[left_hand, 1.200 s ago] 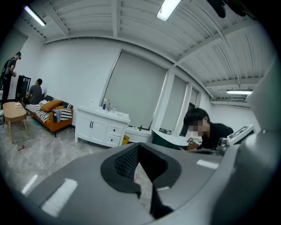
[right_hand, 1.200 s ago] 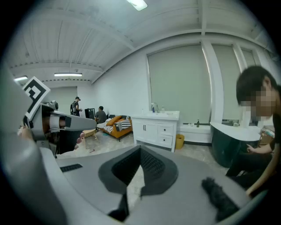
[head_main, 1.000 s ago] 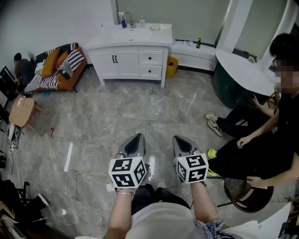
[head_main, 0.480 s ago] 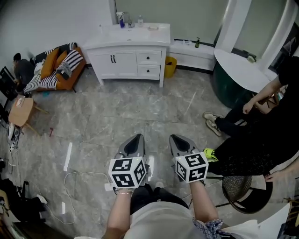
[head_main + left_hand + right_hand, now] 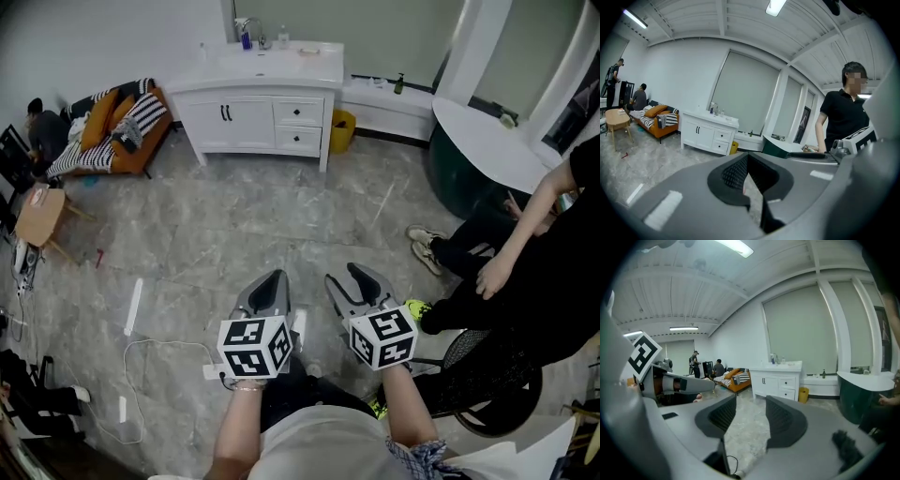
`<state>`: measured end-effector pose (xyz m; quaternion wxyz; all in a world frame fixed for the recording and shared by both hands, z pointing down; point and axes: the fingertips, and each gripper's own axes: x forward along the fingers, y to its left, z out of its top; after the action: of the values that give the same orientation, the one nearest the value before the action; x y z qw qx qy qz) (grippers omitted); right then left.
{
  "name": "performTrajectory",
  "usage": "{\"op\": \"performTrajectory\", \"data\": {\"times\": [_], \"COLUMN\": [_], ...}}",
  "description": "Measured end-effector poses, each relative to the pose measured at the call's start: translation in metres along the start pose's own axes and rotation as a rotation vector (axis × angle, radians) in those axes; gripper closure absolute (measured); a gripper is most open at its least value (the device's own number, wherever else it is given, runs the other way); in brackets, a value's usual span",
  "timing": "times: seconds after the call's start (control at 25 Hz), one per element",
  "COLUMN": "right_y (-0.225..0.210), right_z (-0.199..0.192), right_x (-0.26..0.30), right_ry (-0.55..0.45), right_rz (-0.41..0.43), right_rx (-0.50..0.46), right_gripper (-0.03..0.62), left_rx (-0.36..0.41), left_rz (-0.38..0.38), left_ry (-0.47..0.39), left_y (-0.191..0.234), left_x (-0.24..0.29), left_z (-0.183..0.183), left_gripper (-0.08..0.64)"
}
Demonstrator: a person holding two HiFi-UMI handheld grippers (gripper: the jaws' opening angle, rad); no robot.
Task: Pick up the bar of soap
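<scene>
The right claw (image 5: 348,279) is opening. Its two ribbed pads stand apart with only bare floor between them, so it holds nothing. The left claw (image 5: 274,277) just beside it has its jaws drawn together on nothing (the left gripper view shows only a thin slit between the pads). Behind each claw sits its marker cube, and the person's forearms run back from there to the bottom edge of the head view.

Both claws hang over the grey marbled floor (image 5: 234,225), well in front of the white cabinet (image 5: 258,112) and pointing toward it. What may be the bar of soap (image 5: 306,50) lies on the cabinet's worktop (image 5: 272,67) near its right end (a pale speck, too small to be sure of). It is well apart from both claws. A few bottles (image 5: 246,37) stand by the tap at the back left of the same worktop.

A yellow bin (image 5: 343,131) stands just beside the cabinet's right end. An orange sofa (image 5: 112,131) with striped cushions is to the cabinet's left. A person in black (image 5: 534,272) is well to the cabinet's right and farther forward. A white cable (image 5: 155,361) loops on the floor far in front of the cabinet, near the left claw.
</scene>
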<state>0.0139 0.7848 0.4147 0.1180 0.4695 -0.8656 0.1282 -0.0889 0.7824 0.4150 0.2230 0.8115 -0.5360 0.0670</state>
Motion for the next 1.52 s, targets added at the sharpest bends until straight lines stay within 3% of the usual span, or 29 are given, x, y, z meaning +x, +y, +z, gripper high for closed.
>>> {"op": "performTrajectory", "data": {"times": [0.2, 0.6, 1.08, 1.52], "right_y": [-0.005, -0.046, -0.091, -0.117], "right_z": [0.003, 0.01, 0.056, 0.096], "right_x": [0.014, 0.058, 0.151, 0.232], "right_ry": [0.012, 0.02, 0.024, 0.02], "right_rz": [0.022, -0.034, -0.068, -0.097], "right_rx": [-0.011, -0.008, -0.013, 0.013], "right_gripper": [0.393, 0.394, 0.394, 0.394], "left_rx": [0.0, 0.033, 0.048, 0.108], "left_rz": [0.001, -0.03, -0.055, -0.092], "left_ry": [0.0, 0.009, 0.022, 0.021], "left_y": [0.006, 0.023, 0.071, 0.114], "left_x": [0.016, 0.073, 0.164, 0.227], "left_z": [0.004, 0.022, 0.076, 0.125], "left_gripper": [0.551, 0.552, 0.551, 0.551]}}
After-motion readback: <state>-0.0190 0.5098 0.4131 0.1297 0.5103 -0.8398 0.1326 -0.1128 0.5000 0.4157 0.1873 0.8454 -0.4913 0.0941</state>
